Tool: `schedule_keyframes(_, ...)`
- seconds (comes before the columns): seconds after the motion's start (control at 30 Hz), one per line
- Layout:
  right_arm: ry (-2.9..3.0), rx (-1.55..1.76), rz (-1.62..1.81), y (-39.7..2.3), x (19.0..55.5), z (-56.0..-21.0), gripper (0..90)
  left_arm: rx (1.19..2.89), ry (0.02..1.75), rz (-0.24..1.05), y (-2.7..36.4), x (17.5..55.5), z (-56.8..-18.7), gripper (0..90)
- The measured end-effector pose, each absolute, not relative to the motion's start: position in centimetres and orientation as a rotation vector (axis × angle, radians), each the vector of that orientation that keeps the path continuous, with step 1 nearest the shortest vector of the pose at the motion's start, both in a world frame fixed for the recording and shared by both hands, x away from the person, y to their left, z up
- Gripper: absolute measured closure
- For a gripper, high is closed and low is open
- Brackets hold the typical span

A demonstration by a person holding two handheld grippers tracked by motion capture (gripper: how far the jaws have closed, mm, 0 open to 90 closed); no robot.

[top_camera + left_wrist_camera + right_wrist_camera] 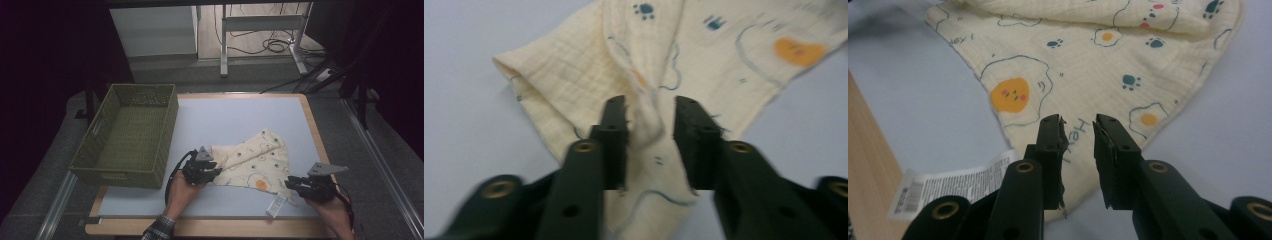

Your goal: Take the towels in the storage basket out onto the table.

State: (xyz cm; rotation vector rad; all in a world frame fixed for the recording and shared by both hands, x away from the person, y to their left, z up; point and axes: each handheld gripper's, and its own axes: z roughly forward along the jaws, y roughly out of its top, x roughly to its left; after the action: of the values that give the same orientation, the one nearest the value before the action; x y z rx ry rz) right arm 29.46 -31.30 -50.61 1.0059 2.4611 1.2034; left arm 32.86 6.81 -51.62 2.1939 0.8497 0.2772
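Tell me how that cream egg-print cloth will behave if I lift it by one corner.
The cloth looks thin and crinkled and already lies in soft folds, so it will likely drape and sag, not hold shape. It seems light for its spread. Its sewn-in label may dangle. The woven texture probably grips well, not slippery.

Green basket at the table's left edge, standing on its pale top; cables and desk legs on the floor beyond.
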Motion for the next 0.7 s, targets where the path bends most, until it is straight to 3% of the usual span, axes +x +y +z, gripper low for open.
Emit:
schedule_keyframes(0.03, 2.464, 1.009, 1.202, -31.1, 29.6, -50.9, 69.8, 2.216, 0.844, 0.300, 6.6, 34.0, -51.5, 85.3)
schedule_keyframes(0.1, 2.471, 1.013, 1.197, -30.8, 29.9, -51.5, 69.5, 2.216, 0.854, 0.333, 6.5, 35.3, -50.9, 86.5)
schedule_keyframes(0.53, 2.484, 1.033, 1.189, -30.3, 30.1, -52.5, 68.7, 2.171, 0.889, 0.625, 5.7, 45.2, -44.3, 86.8)
schedule_keyframes(0.7, 2.486, 1.035, 1.190, -30.3, 30.1, -52.5, 68.0, 2.151, 0.960, 0.648, 5.6, 47.7, -44.3, 84.1)
